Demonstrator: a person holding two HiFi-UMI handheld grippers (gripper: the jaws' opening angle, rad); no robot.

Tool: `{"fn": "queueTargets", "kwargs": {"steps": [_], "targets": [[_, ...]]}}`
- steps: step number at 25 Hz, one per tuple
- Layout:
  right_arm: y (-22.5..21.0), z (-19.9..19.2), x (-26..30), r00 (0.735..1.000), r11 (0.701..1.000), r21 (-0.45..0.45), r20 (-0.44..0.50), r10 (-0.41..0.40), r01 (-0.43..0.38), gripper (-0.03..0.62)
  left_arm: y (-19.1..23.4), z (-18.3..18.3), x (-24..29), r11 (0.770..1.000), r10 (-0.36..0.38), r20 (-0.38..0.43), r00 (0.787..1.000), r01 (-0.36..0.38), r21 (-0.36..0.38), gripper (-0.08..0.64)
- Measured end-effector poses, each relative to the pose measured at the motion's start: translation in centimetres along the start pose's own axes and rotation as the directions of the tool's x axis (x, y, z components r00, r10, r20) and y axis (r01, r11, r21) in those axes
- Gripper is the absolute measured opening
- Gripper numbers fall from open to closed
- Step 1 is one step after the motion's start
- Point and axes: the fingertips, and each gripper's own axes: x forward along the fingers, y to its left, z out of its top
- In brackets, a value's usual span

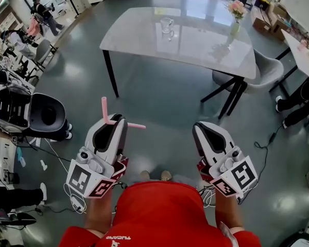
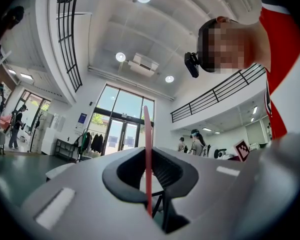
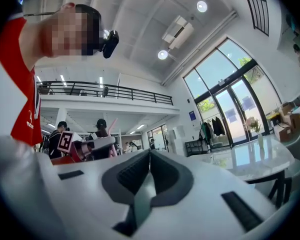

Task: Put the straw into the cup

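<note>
A pink bent straw (image 1: 109,116) is clamped in my left gripper (image 1: 115,123), one end pointing up and the other out to the right. In the left gripper view the straw (image 2: 148,154) stands upright between the shut jaws. My right gripper (image 1: 198,129) is shut with nothing in it, held at the same height to the right. A clear glass cup (image 1: 167,23) stands on the grey table (image 1: 144,40) far ahead. In the right gripper view the jaws (image 3: 149,156) meet, and the table (image 3: 260,159) shows at the right.
A vase of pink flowers (image 1: 236,13) stands at the table's right end, with a grey chair (image 1: 270,68) beside it. People, chairs and equipment (image 1: 36,112) line the left side. Open floor lies between me and the table.
</note>
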Motion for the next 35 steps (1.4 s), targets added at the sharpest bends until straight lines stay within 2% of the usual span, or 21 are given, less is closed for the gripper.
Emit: {"fn": "queueTargets", "kwargs": {"steps": [10,21,31,35], "targets": [[-1.2,0.9,-0.4,1.0,1.0,-0.006,0.004,0.025,-0.025,0.002,-1.1,0.7,1.5,1.0,0.008,-0.005,1.0,-0.008,0.021,0.038],[-3.0,0.1,0.7,1.0,1.0,-0.026,-0.002,0.009,-0.009,0.002,-0.6,-0.3,4.0,0.999,-0.034,0.004,0.999,0.034,0.024,0.038],[-6.6,-0.7,5.7,0.998,0.998,-0.055,-0.048,-0.028,0.025,0.002,4.9,-2.0,8.0,0.998,-0.053,0.032,0.998,0.054,-0.025,0.038],[-7.8,-1.0,9.0,0.997,0.998,-0.061,-0.065,-0.032,0.028,0.002,8.2,-2.3,9.6,0.998,-0.057,0.035,0.998,0.057,-0.02,0.038]]}}
